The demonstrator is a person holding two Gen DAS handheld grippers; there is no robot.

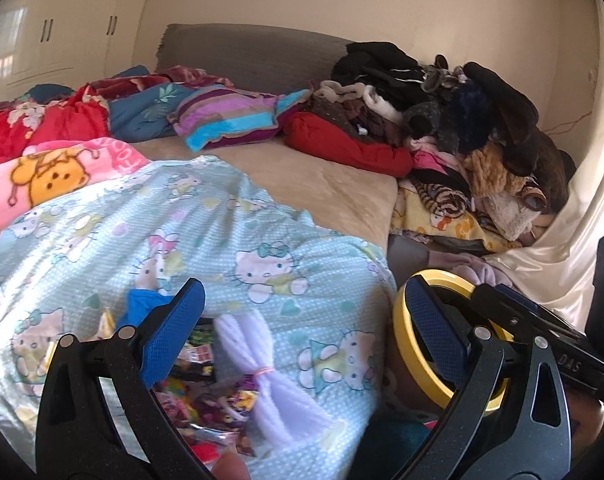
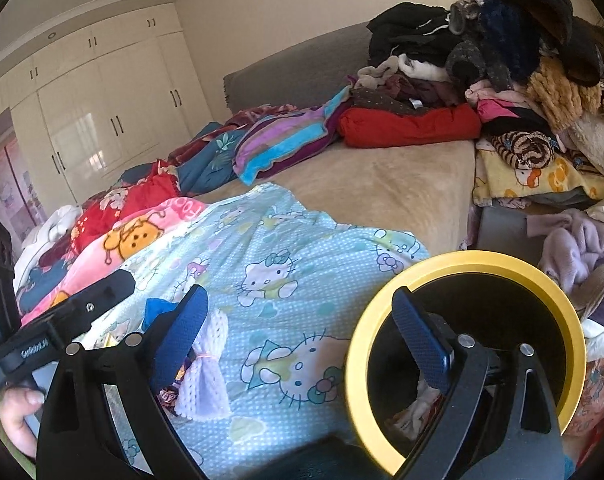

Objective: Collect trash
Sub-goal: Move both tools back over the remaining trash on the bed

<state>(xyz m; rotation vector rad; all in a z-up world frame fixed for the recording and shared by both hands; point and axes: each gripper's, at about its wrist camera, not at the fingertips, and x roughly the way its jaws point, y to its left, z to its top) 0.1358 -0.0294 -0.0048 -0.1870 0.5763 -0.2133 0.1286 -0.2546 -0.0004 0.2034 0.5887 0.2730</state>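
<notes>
A white foam net sleeve (image 1: 262, 376) tied with a rubber band lies on the Hello Kitty quilt (image 1: 230, 240), beside colourful snack wrappers (image 1: 200, 396) and a blue scrap (image 1: 142, 304). My left gripper (image 1: 298, 328) is open over this trash. A yellow-rimmed bin (image 1: 406, 344) stands to the right of the bed. In the right wrist view the sleeve (image 2: 206, 376) lies near the left finger, and my right gripper (image 2: 302, 336) is open and empty between the sleeve and the bin (image 2: 462, 260), which holds some paper trash.
Blankets (image 2: 142, 232) and a striped pillow (image 1: 230, 116) cover the bed's left side and back. A tall pile of clothes (image 2: 522, 80) fills the right side. White wardrobes (image 2: 102, 112) stand at the far left. The other handle (image 2: 42, 344) shows at the left.
</notes>
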